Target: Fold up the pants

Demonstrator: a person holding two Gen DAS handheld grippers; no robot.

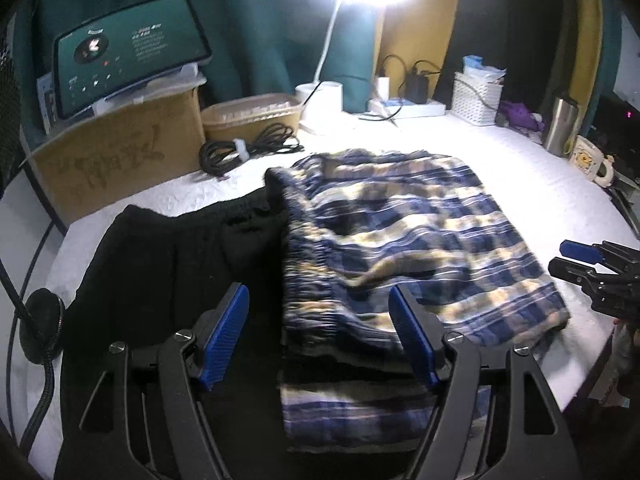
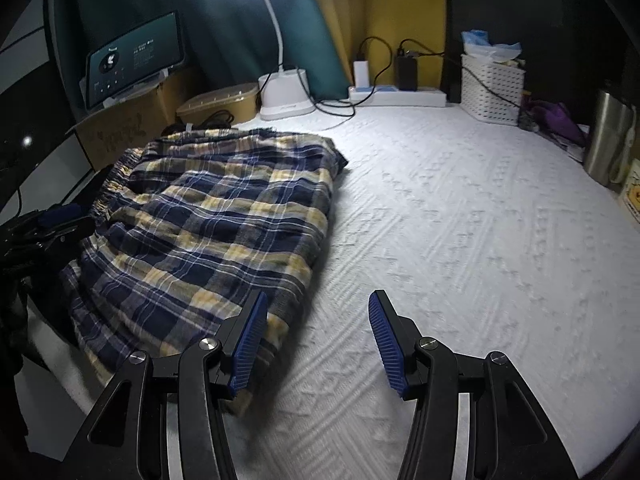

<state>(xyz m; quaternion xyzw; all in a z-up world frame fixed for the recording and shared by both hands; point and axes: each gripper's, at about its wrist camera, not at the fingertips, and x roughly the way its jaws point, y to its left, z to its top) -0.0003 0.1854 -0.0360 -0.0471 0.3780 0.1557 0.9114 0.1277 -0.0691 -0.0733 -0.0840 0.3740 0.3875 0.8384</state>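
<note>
Closest in, the left gripper [image 1: 318,322] hangs with its blue-padded fingers spread wide, nothing between them, above the near edge of the plaid pants [image 1: 408,232]. In its view a black garment [image 1: 168,264] lies at lower left, tucked partly under the plaid cloth. The right gripper [image 2: 318,334] is likewise wide apart and holding nothing; its left finger sits over the plaid hem at lower centre of its view, its right finger over bare cover.

The plaid pants [image 2: 208,216] lie folded in a rumpled block on the white textured bedcover [image 2: 460,220], filling the left half of the right wrist view, with open white cover to the right.

Further back, a coil of black cable [image 1: 244,148] lies by a cardboard box [image 1: 120,152] at the left, with a lit tablet screen [image 1: 128,52] propped on top. A lidded tan container [image 1: 252,114] sits beside the box. At top centre a white desk lamp [image 2: 286,92] glares down. Behind it hang a teal curtain [image 1: 256,20] and a yellow wall [image 2: 400,8]. Along the back edge run a power strip [image 2: 400,97] with chargers, a white woven basket [image 2: 492,88], and a steel flask [image 2: 608,140] at far right.
</note>
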